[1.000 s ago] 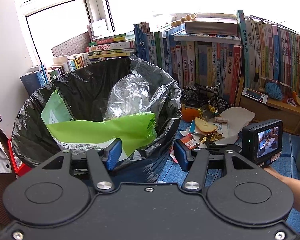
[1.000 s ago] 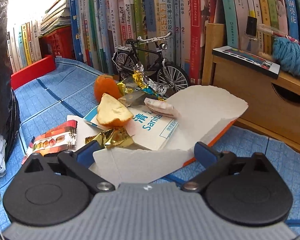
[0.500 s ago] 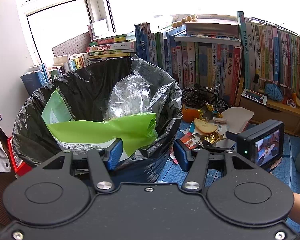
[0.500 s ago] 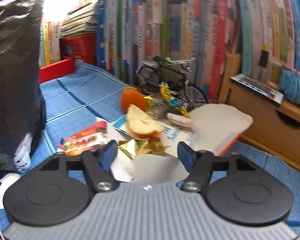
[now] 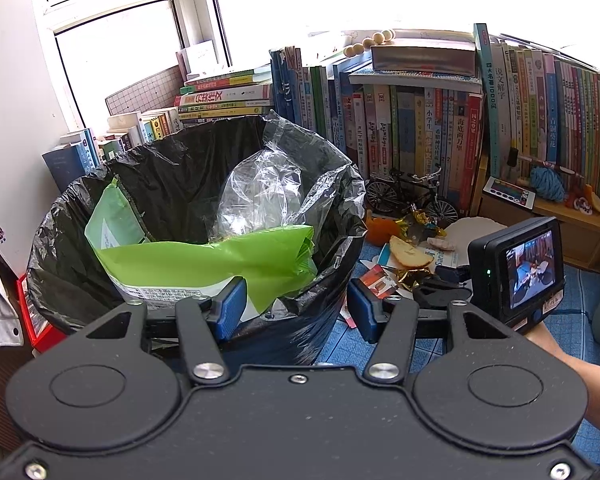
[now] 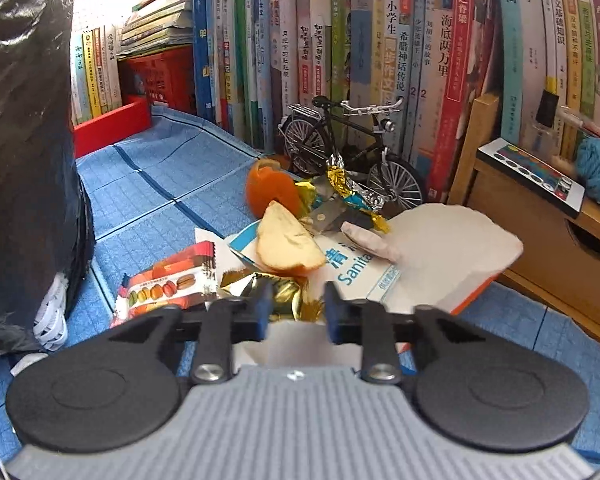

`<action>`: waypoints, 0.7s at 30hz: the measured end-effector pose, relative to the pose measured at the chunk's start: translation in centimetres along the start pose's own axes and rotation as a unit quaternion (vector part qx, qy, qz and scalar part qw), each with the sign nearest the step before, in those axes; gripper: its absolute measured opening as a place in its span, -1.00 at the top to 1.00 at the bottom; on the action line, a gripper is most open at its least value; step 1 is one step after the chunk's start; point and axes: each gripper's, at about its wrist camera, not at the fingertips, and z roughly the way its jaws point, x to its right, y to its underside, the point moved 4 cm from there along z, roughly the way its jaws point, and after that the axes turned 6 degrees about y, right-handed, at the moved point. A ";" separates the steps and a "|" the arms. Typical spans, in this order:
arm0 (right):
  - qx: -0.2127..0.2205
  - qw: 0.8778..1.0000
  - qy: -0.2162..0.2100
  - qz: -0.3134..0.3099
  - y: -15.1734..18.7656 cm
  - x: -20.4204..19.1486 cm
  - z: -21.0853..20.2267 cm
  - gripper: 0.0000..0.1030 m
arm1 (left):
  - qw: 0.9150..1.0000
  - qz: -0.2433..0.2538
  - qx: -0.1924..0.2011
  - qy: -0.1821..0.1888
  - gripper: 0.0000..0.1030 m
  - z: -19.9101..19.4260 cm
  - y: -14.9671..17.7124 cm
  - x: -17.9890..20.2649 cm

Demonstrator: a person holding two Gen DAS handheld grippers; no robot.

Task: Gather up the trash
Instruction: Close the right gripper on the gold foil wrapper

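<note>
White torn paper (image 6: 300, 344) sits right between the blue pads of the right tongs (image 6: 294, 310), and those jaws have just been closing in on it, down to a narrow gap; the frame is a touch blurred, so whether the pads truly bite the sheet yet I cannot tell for sure, but it looks like the pick-up step of the litter run. Just past the pads lies a crumpled gold foil wrapper (image 6: 276, 290), with a macaron snack packet (image 6: 168, 286) to its left and a curl of fruit peel (image 6: 286, 246) resting on a blue-and-white tissue pack (image 6: 352, 266); a piece of orange peel (image 6: 268, 188) and more foil lie in front of the model bicycle (image 6: 352, 148), all on the blue-matted tabletop (image 6: 160, 184). Over on the other side, the left tongs (image 5: 296, 306) hang half open and empty, hovering at the near rim of the black-lined trash bin (image 5: 332, 280), which already holds a green bag (image 5: 220, 256) and clear plastic (image 5: 260, 188). Next call, I'd say: firm up the pinch, lift the sheet clear without dragging the foil along, and swing it left over the bin's rim.
</note>
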 end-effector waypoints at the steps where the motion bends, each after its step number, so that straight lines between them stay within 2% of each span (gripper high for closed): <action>1: -0.001 1.000 0.001 0.000 -0.1 0.0 0.0 0.53 | 1.000 0.000 0.000 0.000 -0.04 0.0 0.0 0.0; 4: 0.000 1.000 0.003 0.002 -0.1 0.0 0.0 0.49 | 1.000 0.000 0.000 0.000 -0.04 0.0 0.0 0.0; 6: -0.005 1.000 0.000 -0.001 -0.2 0.0 0.2 0.33 | 1.000 0.000 0.000 0.000 -0.04 0.0 0.0 0.0; 7: -0.007 1.000 -0.003 -0.004 -0.2 -0.1 0.3 0.00 | 1.000 0.001 0.000 0.000 -0.04 0.0 0.0 0.0; 8: -0.008 1.000 -0.008 -0.007 -0.2 -0.1 0.4 -0.07 | 1.000 0.001 0.000 -0.001 -0.04 0.0 0.0 0.0; 16: -0.010 0.999 -0.011 -0.029 0.1 -0.7 0.6 -0.09 | 1.000 0.000 0.001 -0.002 -0.04 -0.1 0.0 0.0; 17: -0.010 0.999 -0.011 -0.030 0.1 -0.8 0.6 0.13 | 1.000 0.000 0.001 -0.002 -0.04 -0.1 0.0 0.0; 21: -0.011 0.999 -0.012 -0.031 0.0 -0.8 0.5 0.36 | 1.000 0.000 0.001 -0.002 -0.04 -0.1 0.0 -0.1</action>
